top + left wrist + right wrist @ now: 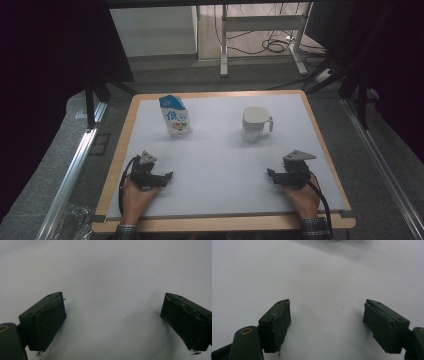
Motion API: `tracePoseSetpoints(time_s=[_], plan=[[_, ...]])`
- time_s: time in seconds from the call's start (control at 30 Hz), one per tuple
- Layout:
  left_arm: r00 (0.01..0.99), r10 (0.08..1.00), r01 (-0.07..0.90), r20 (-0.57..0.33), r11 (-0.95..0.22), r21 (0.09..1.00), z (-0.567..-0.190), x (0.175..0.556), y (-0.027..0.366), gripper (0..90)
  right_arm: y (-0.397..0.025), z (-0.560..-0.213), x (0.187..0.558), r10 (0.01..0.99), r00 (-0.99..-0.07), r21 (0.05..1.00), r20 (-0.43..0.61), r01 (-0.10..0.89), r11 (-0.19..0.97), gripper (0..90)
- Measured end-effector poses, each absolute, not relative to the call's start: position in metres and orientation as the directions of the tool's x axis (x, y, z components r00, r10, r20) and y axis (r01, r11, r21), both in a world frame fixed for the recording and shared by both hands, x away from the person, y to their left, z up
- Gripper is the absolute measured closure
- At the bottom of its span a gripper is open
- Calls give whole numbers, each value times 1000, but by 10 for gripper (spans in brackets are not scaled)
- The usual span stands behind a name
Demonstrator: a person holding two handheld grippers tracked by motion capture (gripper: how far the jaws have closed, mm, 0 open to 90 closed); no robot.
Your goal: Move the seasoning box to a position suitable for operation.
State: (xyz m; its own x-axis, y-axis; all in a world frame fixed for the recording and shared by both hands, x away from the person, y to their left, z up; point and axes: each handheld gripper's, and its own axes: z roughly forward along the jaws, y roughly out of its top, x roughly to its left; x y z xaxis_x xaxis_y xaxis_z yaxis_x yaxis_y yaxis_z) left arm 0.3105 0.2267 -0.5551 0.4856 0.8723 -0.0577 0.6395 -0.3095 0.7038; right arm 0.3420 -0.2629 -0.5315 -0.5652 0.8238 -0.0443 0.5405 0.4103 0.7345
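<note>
Both grippers, left (169, 175) and right (270, 173), rest wide open near the tabletop's (220, 165) front edge, bag (175, 116) straight ahead of the left, lidded cup (255, 124) ahead of the right

Print on the blue-and-white bag (175, 116): too small to read. White lidded jug (255, 124): contents hidden by its lid. Left gripper (112, 322), own view: right jaw cut off by the right edge, body cut off at the bottom left. Right gripper (325, 326), own view: body cut off at both lower corners; a blurred dark shape (329, 240) clipped by the top edge, not identifiable. Person's forearms cut off at the high view's bottom edge.
</note>
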Motion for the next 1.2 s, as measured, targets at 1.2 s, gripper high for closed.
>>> tracePoseSetpoints(time_s=[1.2], plan=[[486, 872, 639, -57, -309, 704, -555, 310, 227, 56, -261, -530, 342, 830, -554, 727, -54, 548, 413, 201]])
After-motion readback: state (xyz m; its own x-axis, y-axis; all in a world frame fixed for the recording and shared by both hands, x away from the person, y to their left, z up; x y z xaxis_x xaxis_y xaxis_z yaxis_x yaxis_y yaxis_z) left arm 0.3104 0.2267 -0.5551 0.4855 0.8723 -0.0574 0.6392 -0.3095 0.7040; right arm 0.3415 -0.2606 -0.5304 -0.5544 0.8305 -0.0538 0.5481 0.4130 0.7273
